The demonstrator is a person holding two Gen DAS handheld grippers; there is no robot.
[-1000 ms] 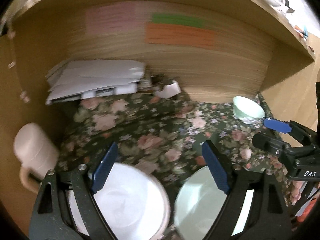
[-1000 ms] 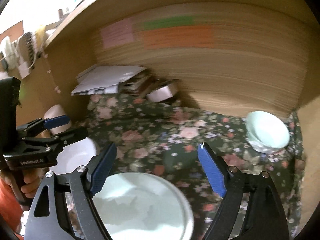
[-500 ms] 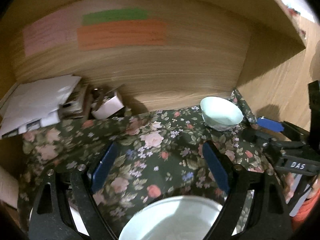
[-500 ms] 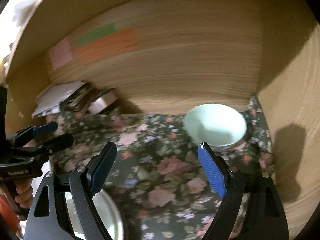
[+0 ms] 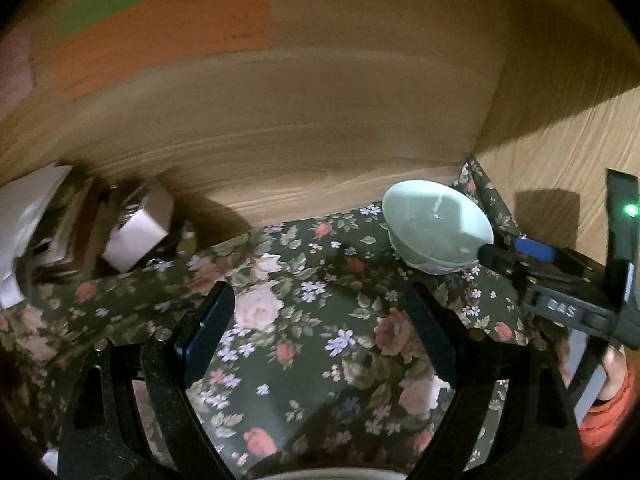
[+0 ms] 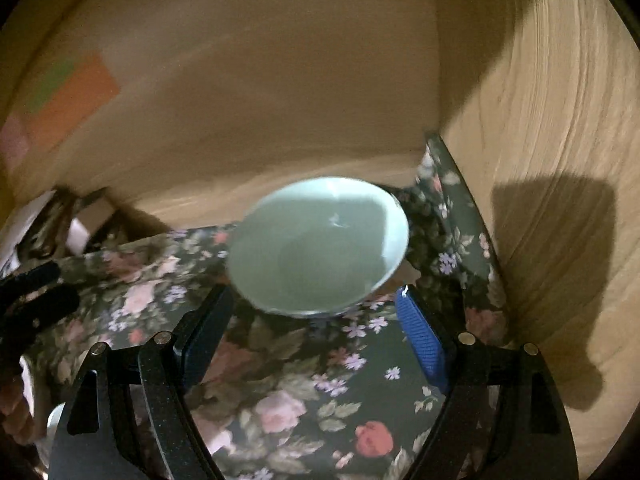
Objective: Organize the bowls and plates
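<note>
Bowl (image 6: 320,246), pale green and glazed, sits just ahead of the right hand-held gripper (image 6: 316,320), fingers apart; only the left view shows a plate rim (image 5: 332,473) below the left hand-held gripper (image 5: 320,320), also spread.

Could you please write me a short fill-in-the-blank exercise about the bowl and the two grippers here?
1. The bowl is pale ____ in colour.
2. The bowl stands on a ____-patterned cloth.
3. The right gripper has its jaws ____, with the bowl just ahead of them.
4. The left gripper holds ____ between its fingers.

Missing words: green; floral; open; nothing
</note>
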